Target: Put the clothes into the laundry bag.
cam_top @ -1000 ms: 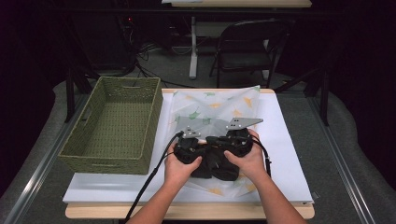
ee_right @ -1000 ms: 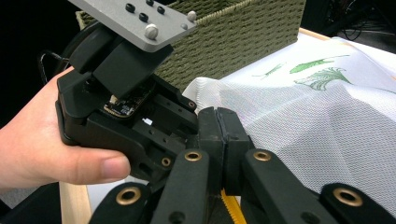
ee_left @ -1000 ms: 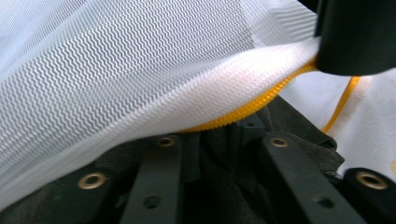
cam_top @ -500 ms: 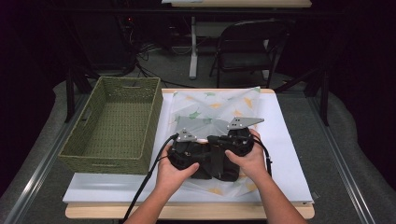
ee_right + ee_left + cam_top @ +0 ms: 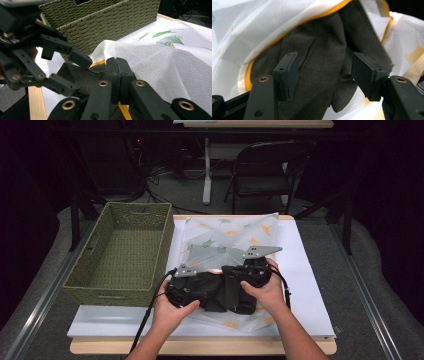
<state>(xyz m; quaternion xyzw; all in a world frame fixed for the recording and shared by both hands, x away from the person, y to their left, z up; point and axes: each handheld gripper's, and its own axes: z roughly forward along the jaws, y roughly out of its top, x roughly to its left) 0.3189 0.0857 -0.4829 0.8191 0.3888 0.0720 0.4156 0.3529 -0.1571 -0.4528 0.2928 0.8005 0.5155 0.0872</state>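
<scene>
Grippers beside the wicker basket [image 5: 122, 252]: left gripper [image 5: 324, 72] has just been opening, dark cloth [image 5: 324, 50] between its parted jaws, unpinched; right gripper [image 5: 116, 65] clamps the mesh bag's [image 5: 160, 60] yellow-trimmed edge.

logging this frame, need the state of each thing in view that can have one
white mesh laundry bag with leaf print and orange-trimmed mouth: mouth open, flat on the table.
dark grey cloth garment: partly inside the bag's mouth, crumpled.
olive woven rectangular basket: upright, nothing in it.
left gripper: fingers just opened, apart around the garment, pads not pressing.
right gripper: fingers shut on the bag's mouth edge.
black folding chair: unfolded, unoccupied.
</scene>
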